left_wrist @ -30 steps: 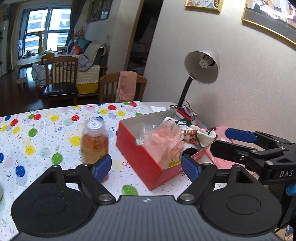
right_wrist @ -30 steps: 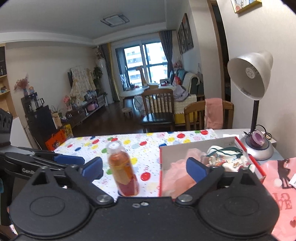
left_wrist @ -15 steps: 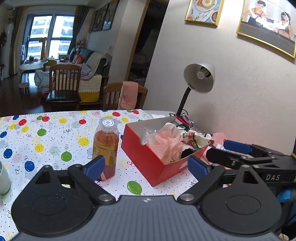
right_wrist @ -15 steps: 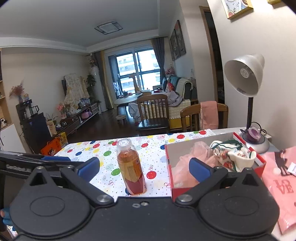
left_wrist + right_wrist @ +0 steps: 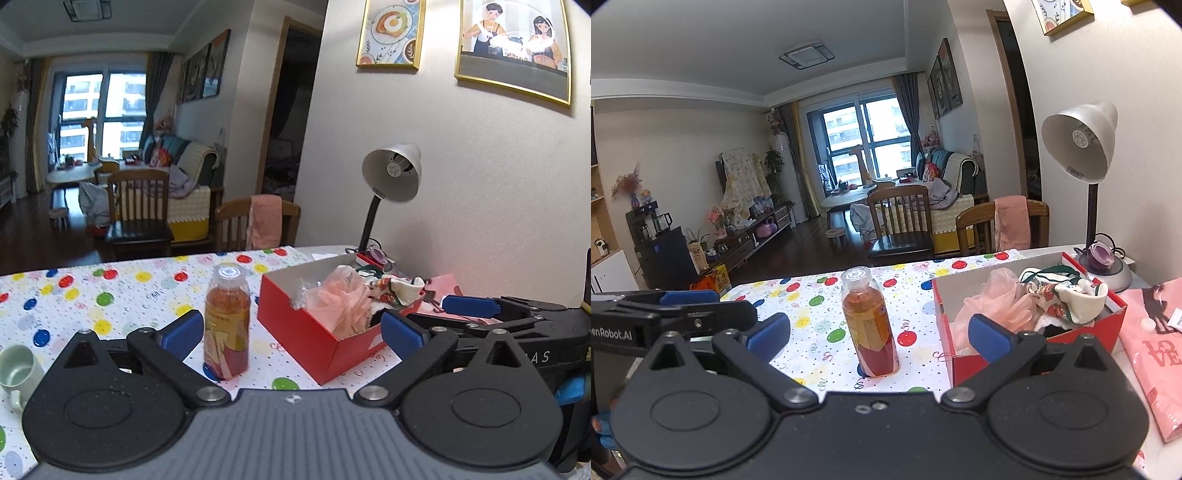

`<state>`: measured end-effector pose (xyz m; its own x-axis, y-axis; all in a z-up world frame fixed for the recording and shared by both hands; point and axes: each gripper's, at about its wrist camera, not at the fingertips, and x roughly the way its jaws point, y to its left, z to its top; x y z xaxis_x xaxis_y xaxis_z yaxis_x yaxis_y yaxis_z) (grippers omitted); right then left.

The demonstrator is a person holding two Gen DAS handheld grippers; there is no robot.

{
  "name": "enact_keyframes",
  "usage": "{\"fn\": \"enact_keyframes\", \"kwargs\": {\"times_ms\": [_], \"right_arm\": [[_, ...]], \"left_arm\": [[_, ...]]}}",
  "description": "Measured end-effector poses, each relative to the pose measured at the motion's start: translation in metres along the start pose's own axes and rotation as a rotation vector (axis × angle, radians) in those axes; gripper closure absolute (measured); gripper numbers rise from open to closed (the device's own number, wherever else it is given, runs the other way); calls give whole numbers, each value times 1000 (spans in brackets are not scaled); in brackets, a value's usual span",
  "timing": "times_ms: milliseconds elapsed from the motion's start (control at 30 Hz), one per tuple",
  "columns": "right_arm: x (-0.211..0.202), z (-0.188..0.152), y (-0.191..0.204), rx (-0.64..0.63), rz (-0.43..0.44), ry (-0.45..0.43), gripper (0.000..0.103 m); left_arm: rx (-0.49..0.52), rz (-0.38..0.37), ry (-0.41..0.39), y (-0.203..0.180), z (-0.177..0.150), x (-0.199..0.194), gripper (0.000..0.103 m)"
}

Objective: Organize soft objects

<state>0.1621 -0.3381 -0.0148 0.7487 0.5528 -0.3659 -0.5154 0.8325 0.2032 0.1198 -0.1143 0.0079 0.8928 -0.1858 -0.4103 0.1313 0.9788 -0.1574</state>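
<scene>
A red cardboard box stands on the polka-dot tablecloth. It holds a pink mesh puff and a white, red and green sock. My left gripper hangs in front of the box and a bottle, its jaws opening wide, with nothing pressed between the pads. In the right wrist view the same box, puff and sock lie ahead and to the right. My right gripper is open and holds nothing. Each gripper shows at the edge of the other's view.
A bottle of orange drink stands upright just left of the box. A pale green mug sits at the near left. A desk lamp rises behind the box by the wall. A pink bag lies to the right.
Both grippers have drawn back from the box, so box and bottle look smaller and farther off. The left jaws have spread wider. The mug has come into the left view.
</scene>
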Motion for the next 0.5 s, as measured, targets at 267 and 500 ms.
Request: {"fn": "enact_keyframes", "kwargs": {"times_ms": [267,500], "right_arm": [[-4,3,5,-13,8,-21,0],[-6,4,8,-7,-1,-26,0]], "left_arm": [[10,36,-29,2,-1,-9,0],[25,43,-30,1,-2,-10,0]]}}
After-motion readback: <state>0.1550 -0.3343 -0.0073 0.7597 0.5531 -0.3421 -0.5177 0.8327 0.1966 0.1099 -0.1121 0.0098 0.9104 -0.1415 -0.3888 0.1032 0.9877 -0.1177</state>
